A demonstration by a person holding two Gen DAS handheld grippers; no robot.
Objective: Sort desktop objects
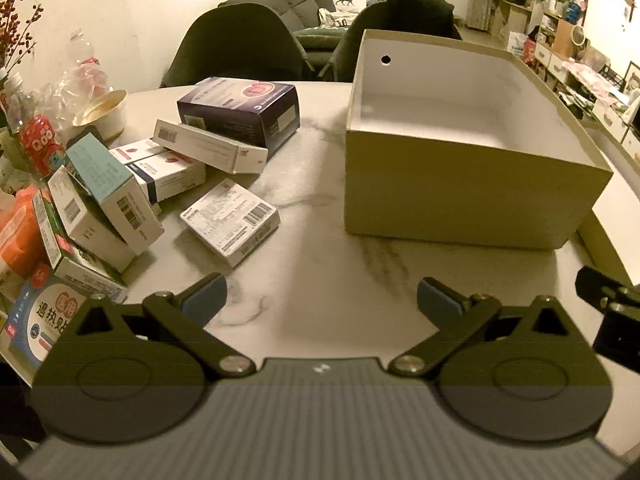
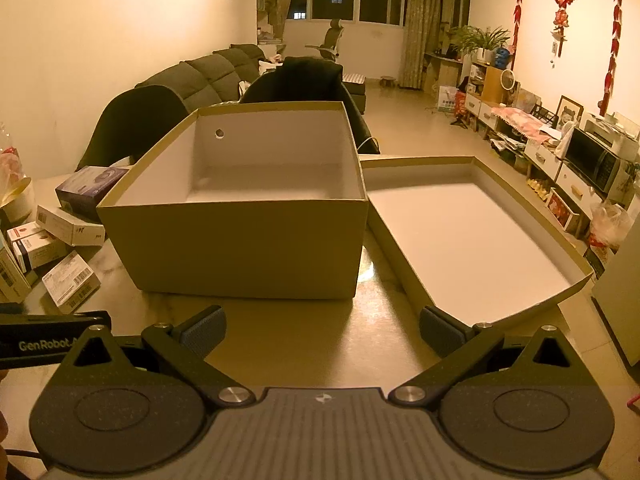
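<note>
Both grippers hover low over the marble table (image 1: 304,216), jaws spread wide and holding nothing: left gripper (image 1: 320,304), right gripper (image 2: 320,330). The open box (image 1: 460,196) stands ahead, its lid (image 2: 472,236) just beside it. Small cartons (image 1: 230,222) lie piled left of the box.

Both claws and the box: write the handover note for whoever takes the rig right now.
Left claw: open, holds nothing, over bare table.
Right claw: open, holds nothing, facing the box.
Box: open, nothing inside. Lid lies upturned to its right.
Cartons: piled on the table left of the box.
Done: nothing sorted.
Left: move the cartons, probably into the box.
</note>
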